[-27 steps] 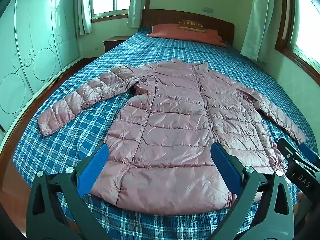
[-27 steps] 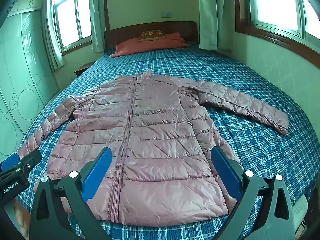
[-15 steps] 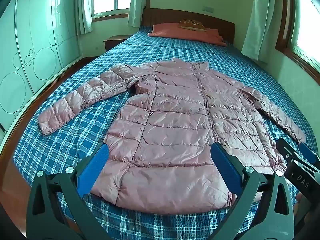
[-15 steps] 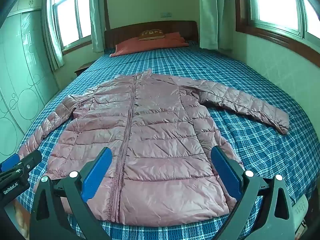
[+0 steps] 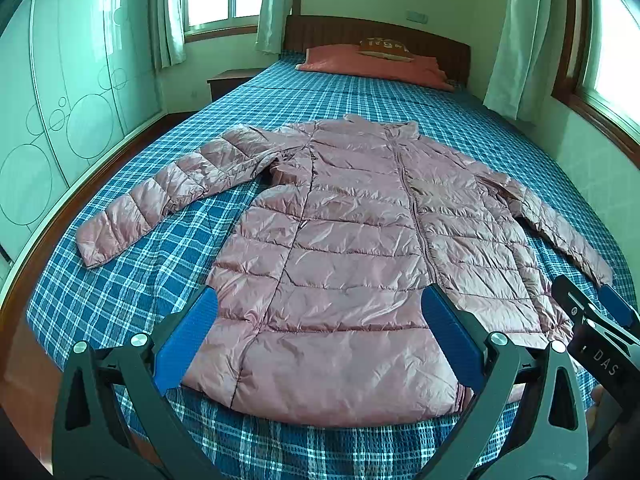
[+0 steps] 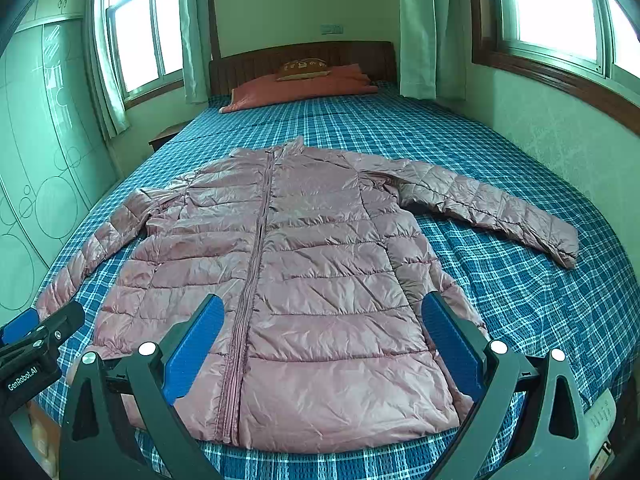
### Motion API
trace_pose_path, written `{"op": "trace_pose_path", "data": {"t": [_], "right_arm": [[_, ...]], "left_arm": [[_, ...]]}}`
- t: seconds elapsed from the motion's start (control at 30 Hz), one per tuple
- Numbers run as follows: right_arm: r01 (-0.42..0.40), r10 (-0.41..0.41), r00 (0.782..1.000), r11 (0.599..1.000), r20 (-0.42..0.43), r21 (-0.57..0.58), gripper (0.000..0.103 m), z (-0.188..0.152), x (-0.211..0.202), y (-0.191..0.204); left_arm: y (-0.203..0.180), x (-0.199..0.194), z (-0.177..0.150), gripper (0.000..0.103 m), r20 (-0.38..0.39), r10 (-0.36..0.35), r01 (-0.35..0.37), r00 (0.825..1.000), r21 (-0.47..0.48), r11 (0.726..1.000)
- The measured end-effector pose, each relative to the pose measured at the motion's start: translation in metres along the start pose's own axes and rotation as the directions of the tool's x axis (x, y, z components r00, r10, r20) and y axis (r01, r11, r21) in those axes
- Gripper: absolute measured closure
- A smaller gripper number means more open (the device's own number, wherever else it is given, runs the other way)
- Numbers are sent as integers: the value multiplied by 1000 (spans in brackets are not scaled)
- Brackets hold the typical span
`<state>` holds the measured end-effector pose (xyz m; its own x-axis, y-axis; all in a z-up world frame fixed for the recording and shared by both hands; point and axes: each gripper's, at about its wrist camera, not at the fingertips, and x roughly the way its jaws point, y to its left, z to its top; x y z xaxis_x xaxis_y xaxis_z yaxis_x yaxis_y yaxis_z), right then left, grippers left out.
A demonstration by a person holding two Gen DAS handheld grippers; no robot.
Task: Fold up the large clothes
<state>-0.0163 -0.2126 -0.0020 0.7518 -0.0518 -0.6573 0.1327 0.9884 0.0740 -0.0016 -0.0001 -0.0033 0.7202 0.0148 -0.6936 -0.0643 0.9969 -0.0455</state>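
- Left gripper point(image 5: 320, 336): ribbed blue pads spread wide, holding nothing, above the hem.
- Quilted, glossy pink puffer jacket point(image 5: 352, 248): flat, zipped, sleeves outspread on the blue plaid bed point(image 5: 132, 280).
- Right gripper point(image 6: 320, 338): likewise agape, empty.

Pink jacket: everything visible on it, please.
The pink jacket is a quilted, shiny puffer, apparently thin nylon. It lies flat, front up, zipped closed, collar toward the pillows and hem at the near bed edge. Both sleeves are spread outward on the blue plaid bedspread, which alone touches it. Left gripper and right gripper hover open, apart from it.
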Motion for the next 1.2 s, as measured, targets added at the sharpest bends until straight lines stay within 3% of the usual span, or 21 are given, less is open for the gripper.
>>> {"op": "trace_pose_path", "data": {"t": [1.2], "right_arm": [[2, -2, 1000, 1000, 1, -3, 5, 1, -1, 0]], "left_arm": [[0, 0, -1, 2, -2, -3, 3, 1000, -2, 1000]]}}
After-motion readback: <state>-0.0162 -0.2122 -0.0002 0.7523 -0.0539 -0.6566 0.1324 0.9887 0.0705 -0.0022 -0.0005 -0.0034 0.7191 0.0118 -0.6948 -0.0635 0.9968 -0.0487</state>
